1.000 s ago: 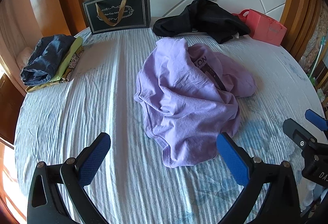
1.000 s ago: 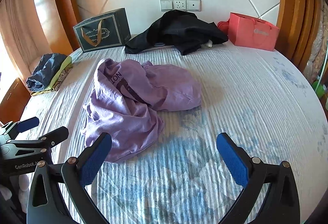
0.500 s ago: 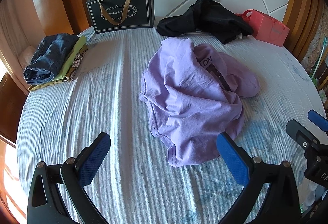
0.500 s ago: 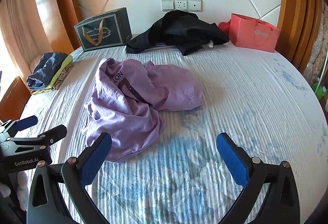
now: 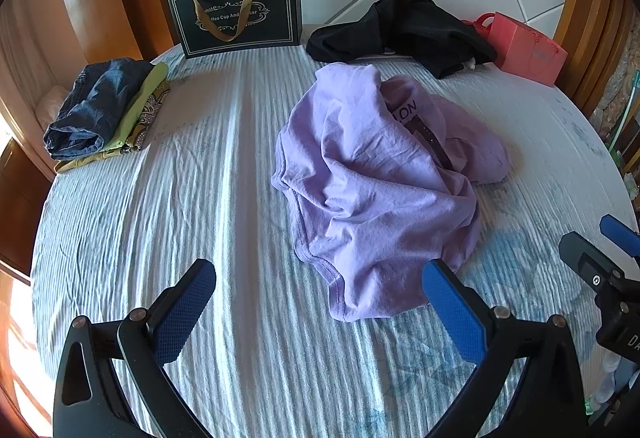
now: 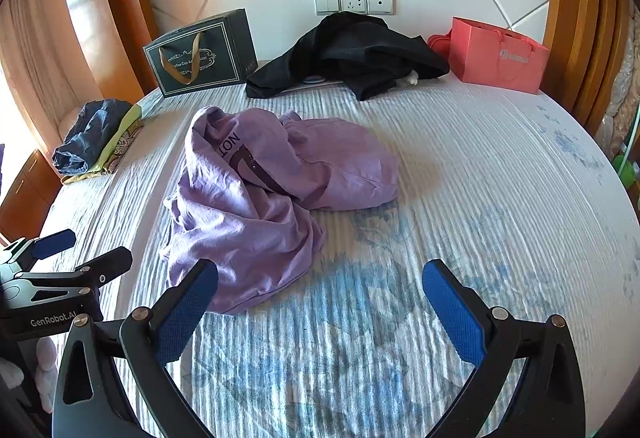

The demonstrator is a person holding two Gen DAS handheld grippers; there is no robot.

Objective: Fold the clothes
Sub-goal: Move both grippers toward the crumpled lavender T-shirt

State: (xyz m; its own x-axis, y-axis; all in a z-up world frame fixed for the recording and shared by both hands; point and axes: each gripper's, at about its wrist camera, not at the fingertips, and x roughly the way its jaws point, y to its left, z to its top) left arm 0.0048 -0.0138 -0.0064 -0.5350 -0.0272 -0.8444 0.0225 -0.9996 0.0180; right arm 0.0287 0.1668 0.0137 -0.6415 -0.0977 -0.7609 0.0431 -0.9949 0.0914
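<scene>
A crumpled purple T-shirt (image 5: 376, 189) with dark lettering lies in a heap in the middle of the bed; in the right wrist view the same shirt (image 6: 256, 197) sits left of centre. My left gripper (image 5: 320, 314) is open above the sheet, its right finger just short of the shirt's near hem. My right gripper (image 6: 320, 314) is open too, with its left finger in front of the shirt's near edge. Nothing is between either pair of fingers. The right gripper (image 5: 612, 262) shows at the right edge of the left wrist view, the left gripper (image 6: 60, 270) at the left edge of the right wrist view.
A pile of folded clothes (image 5: 104, 109) with denim on top lies at the bed's left edge. At the headboard stand a dark gift bag (image 5: 240, 17), a black garment heap (image 5: 400, 29) and a pink bag (image 5: 528, 49). The striped sheet (image 5: 200, 197) is bare left of the shirt.
Both grippers have pulled back slightly and risen, so the shirt sits a little farther off in each view. The shirt has not moved and both grippers stay open.
</scene>
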